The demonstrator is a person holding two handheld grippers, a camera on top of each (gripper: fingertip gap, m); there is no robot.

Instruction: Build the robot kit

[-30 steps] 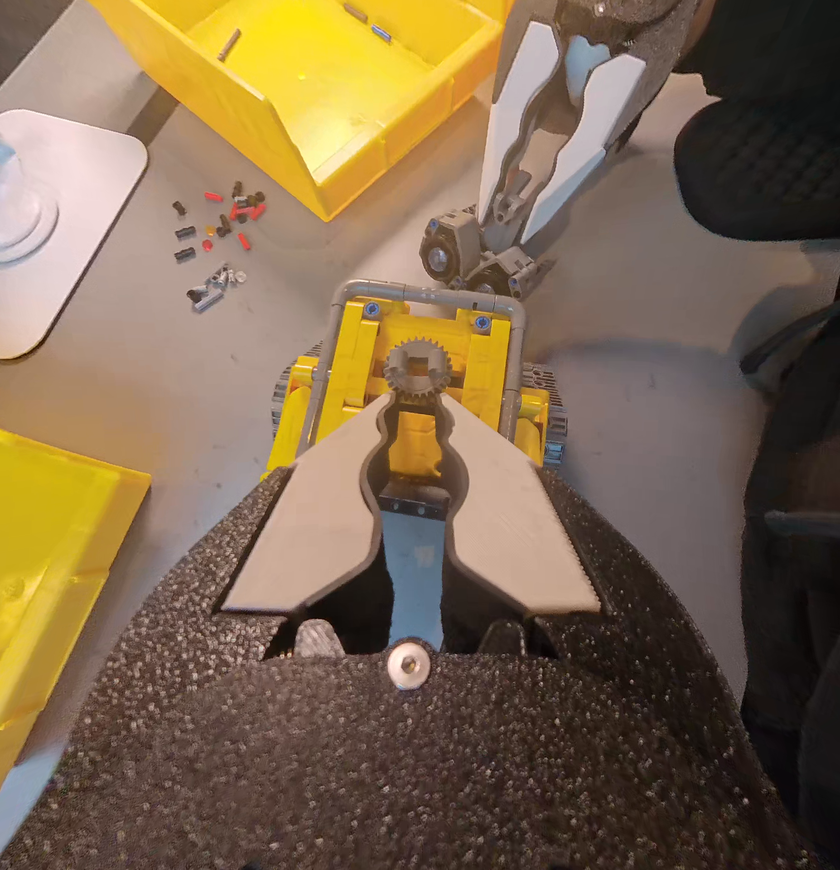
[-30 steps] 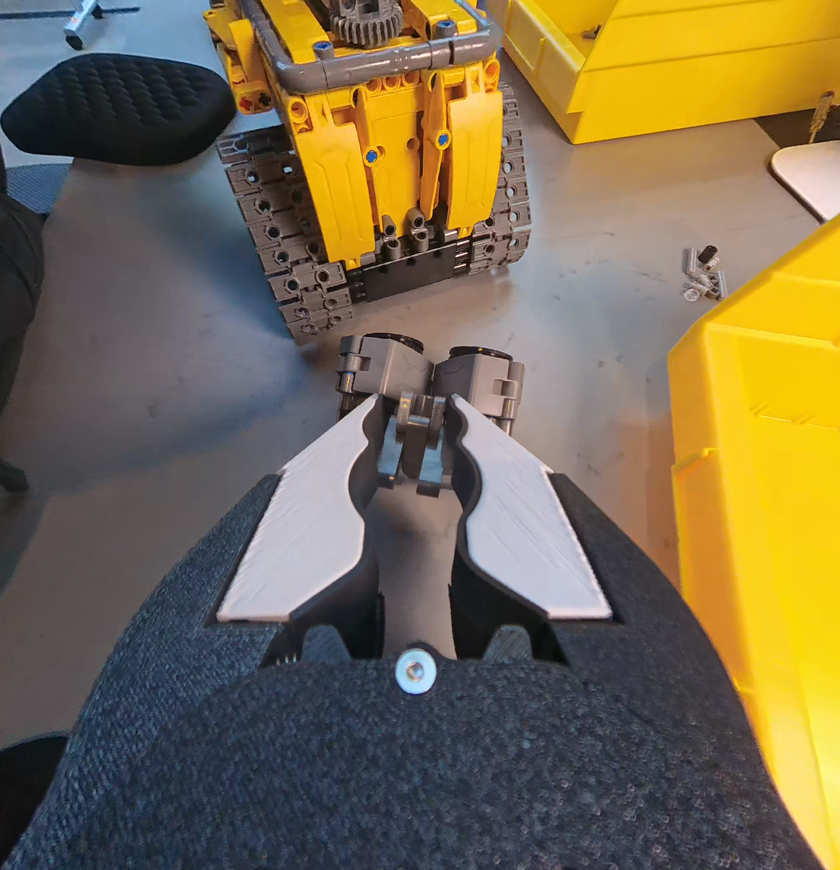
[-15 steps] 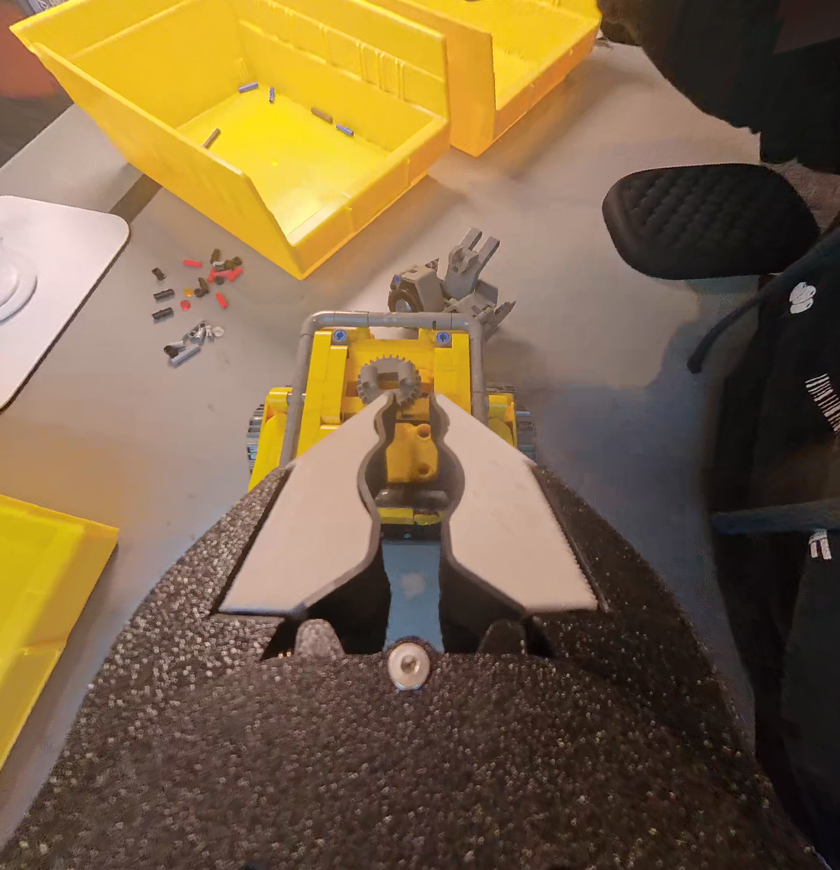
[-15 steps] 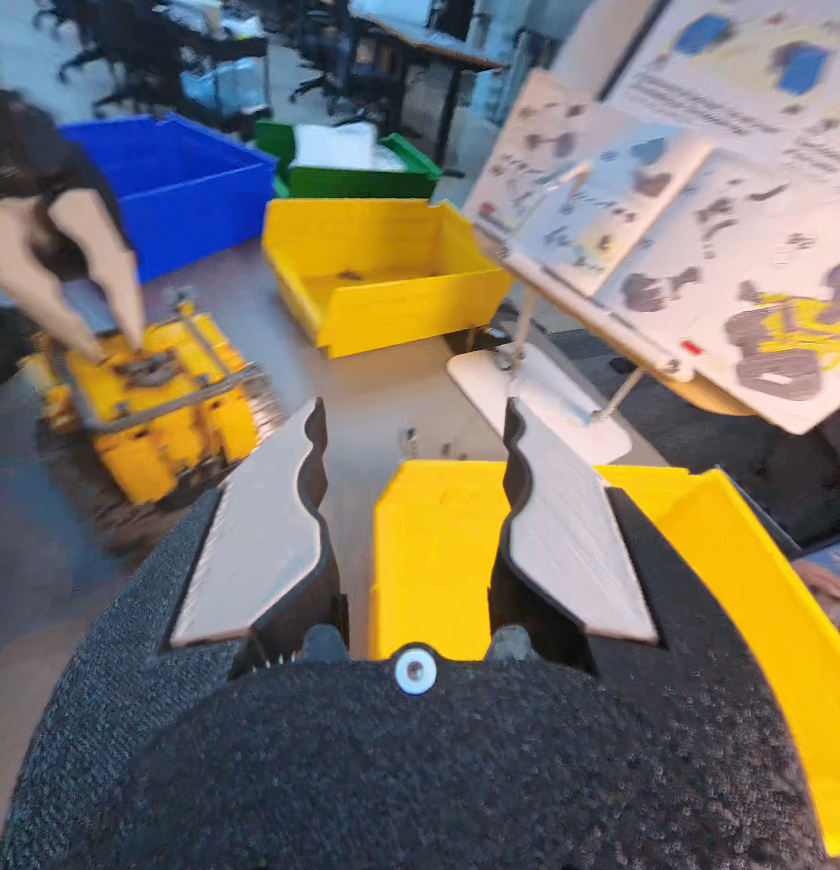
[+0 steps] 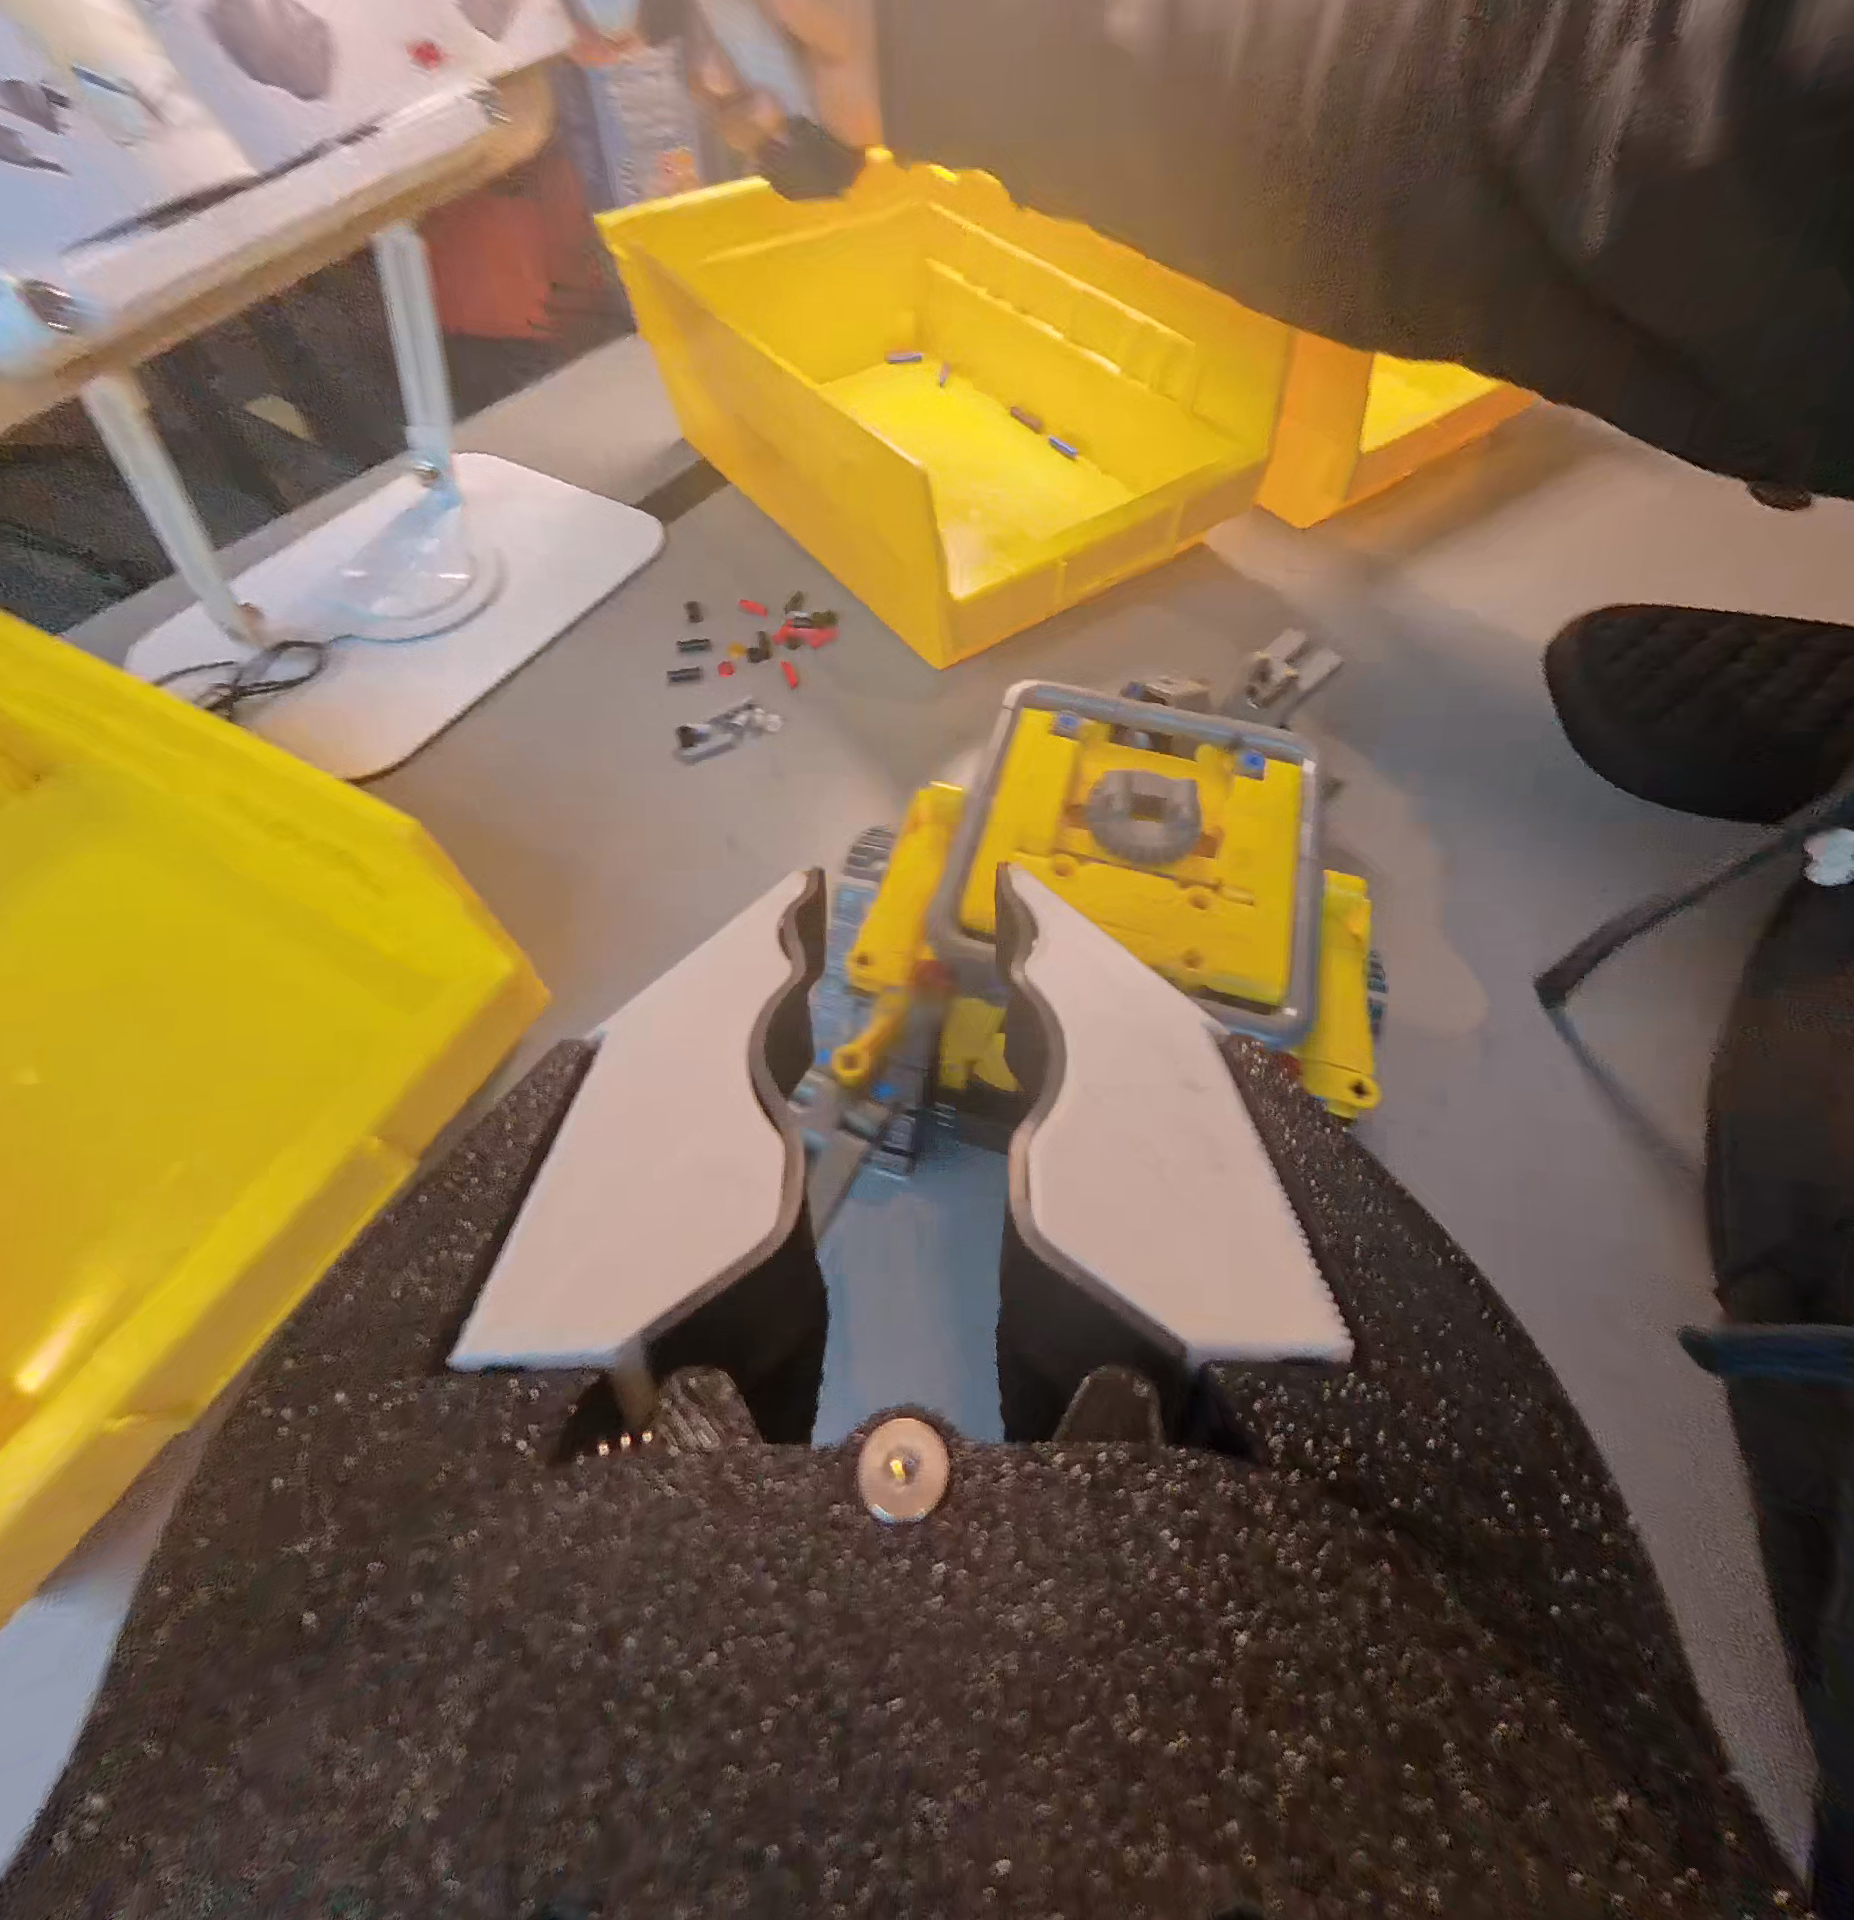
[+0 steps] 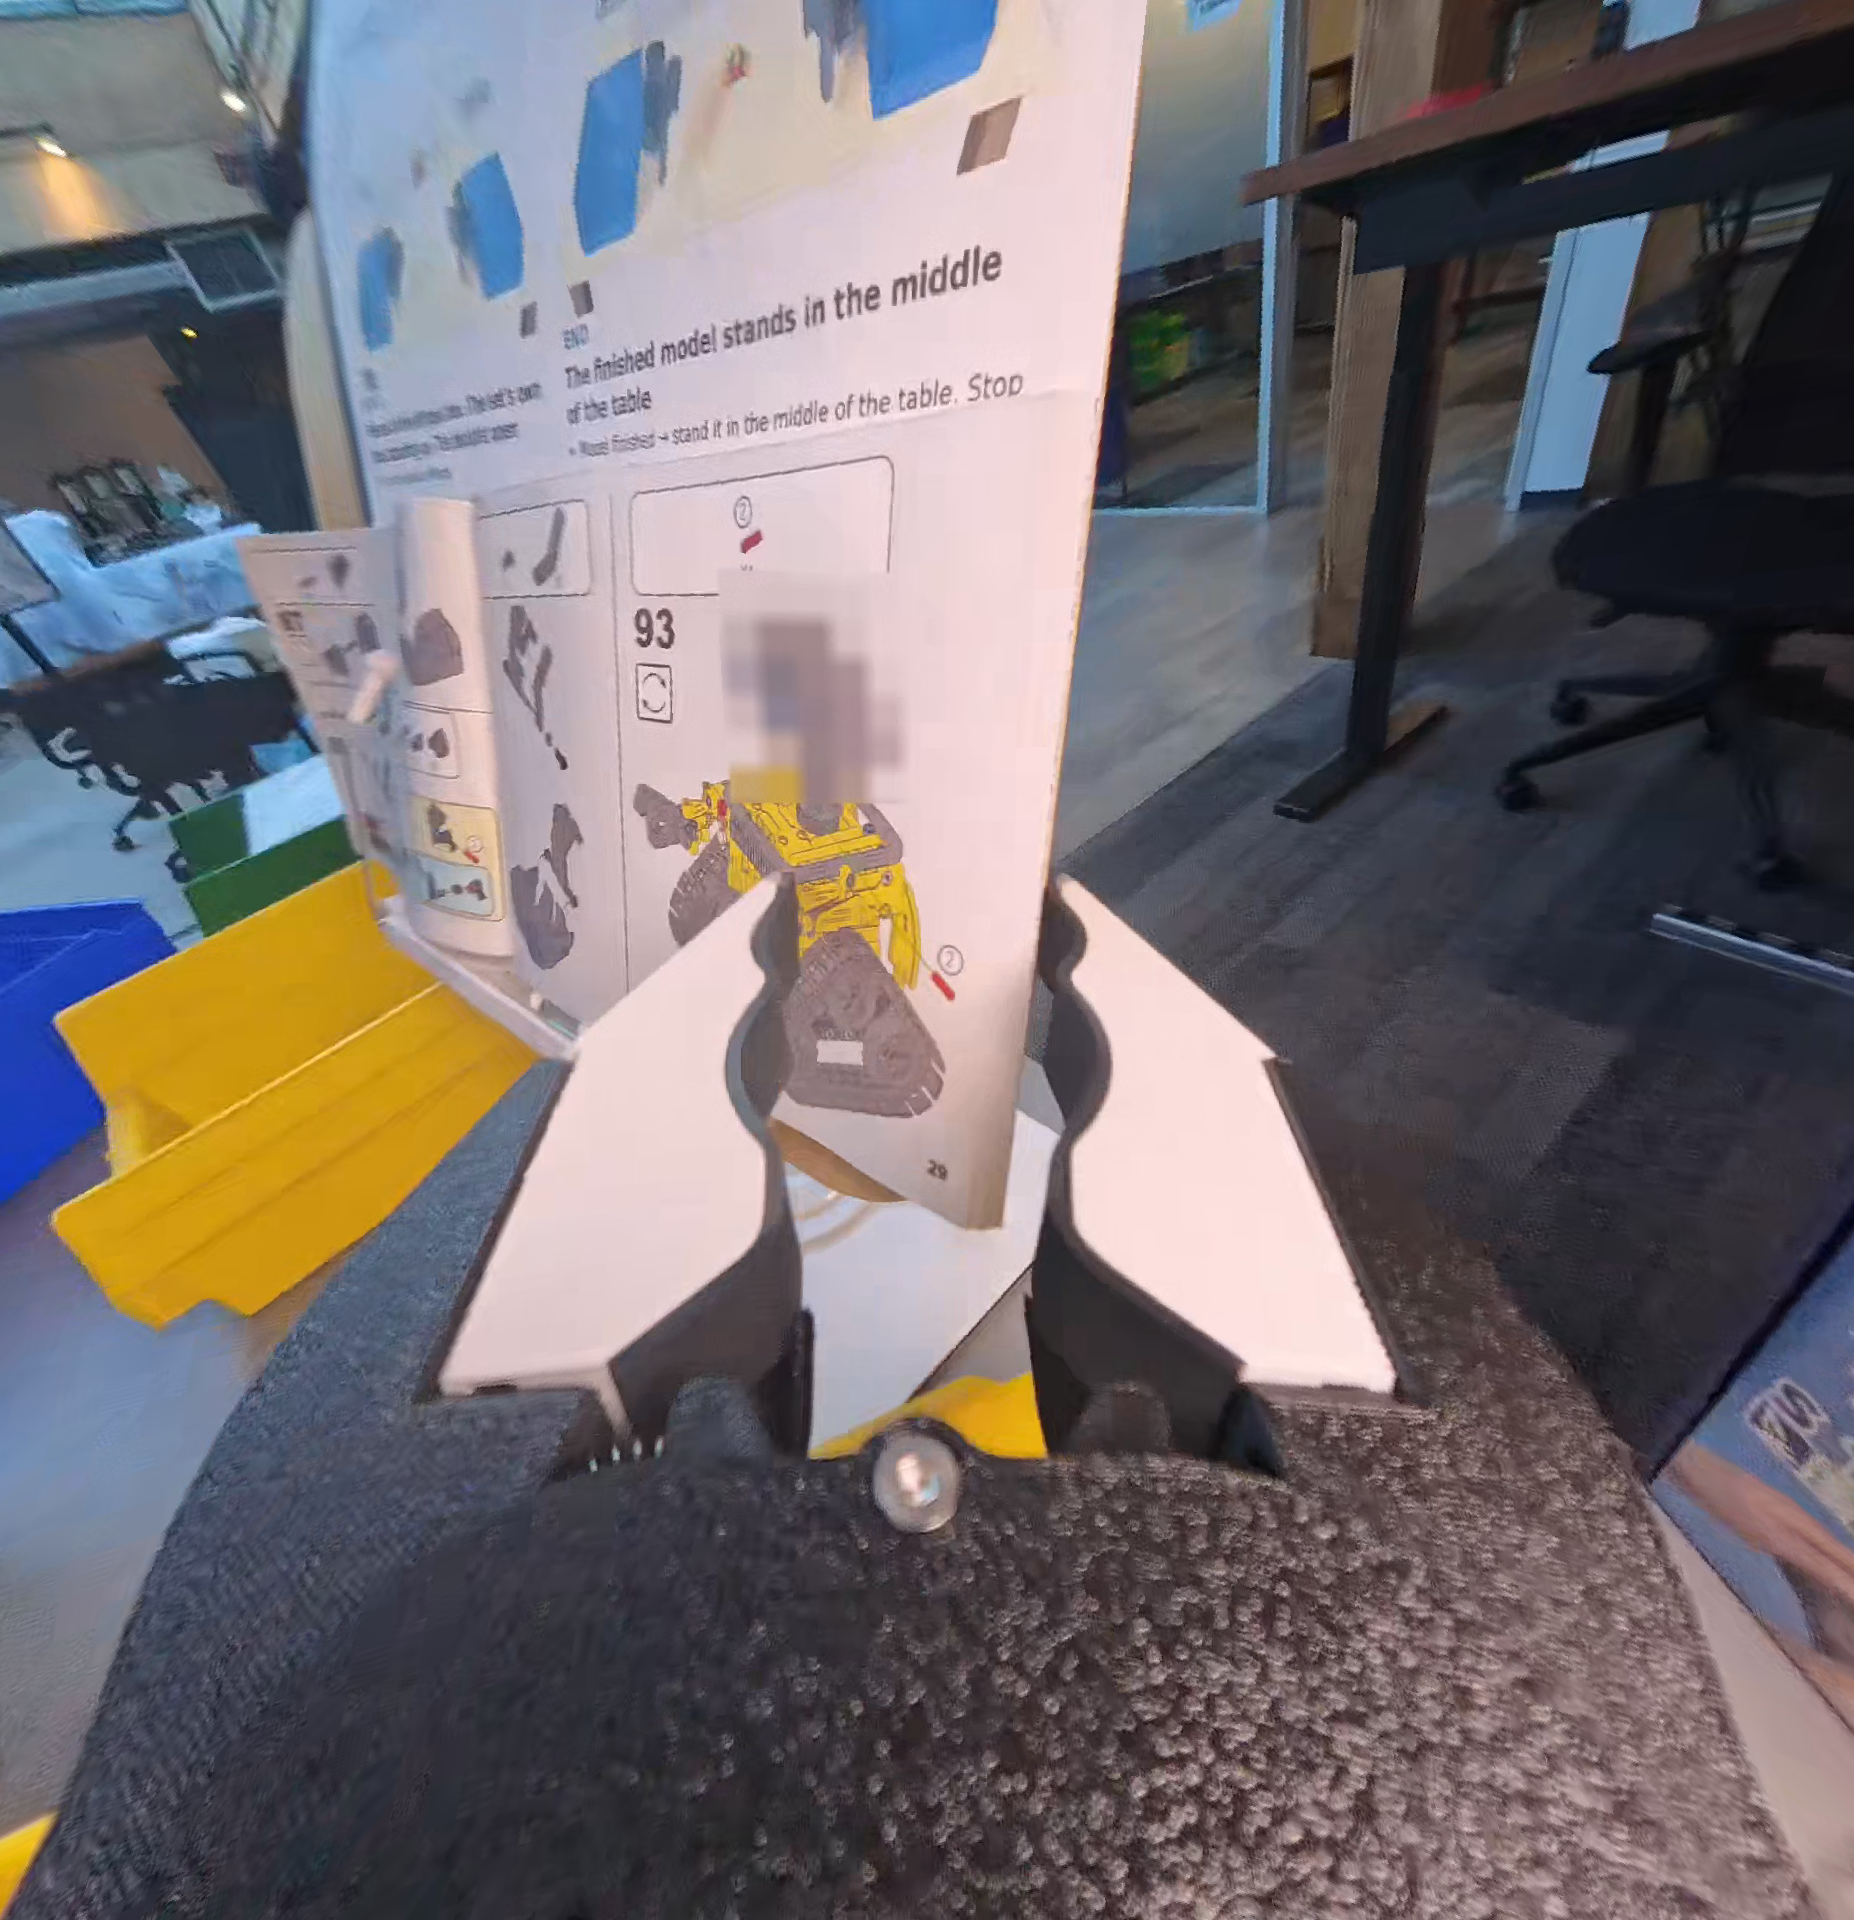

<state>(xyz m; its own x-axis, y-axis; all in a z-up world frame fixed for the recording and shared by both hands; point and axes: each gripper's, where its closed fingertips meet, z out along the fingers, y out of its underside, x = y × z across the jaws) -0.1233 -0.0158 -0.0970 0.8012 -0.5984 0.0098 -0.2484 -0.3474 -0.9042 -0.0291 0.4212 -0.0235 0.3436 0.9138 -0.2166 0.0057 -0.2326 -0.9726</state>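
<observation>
A yellow brick-built tracked vehicle (image 5: 1131, 883) with a grey frame and a grey gear on top stands on the grey table. My left gripper (image 5: 907, 894) is open and empty, just above the vehicle's near left corner, which shows between the fingers. A small grey sub-assembly (image 5: 1287, 675) lies on the table just behind the vehicle. My right gripper (image 6: 918, 904) is open and empty, raised and facing an instruction booklet (image 6: 819, 727) propped on a stand. The vehicle does not show in the right wrist view.
An open yellow bin (image 5: 954, 416) stands behind the vehicle, another yellow bin (image 5: 175, 1039) at the left. Small loose parts (image 5: 757, 655) lie by the stand's white base (image 5: 403, 603). A black armrest (image 5: 1723, 707) and a dark sleeve (image 5: 1422, 156) are at the right.
My left gripper has opened, let go of the vehicle and drawn back to its left. My right gripper let go of the grey sub-assembly, opened and swung up to face the booklet.
</observation>
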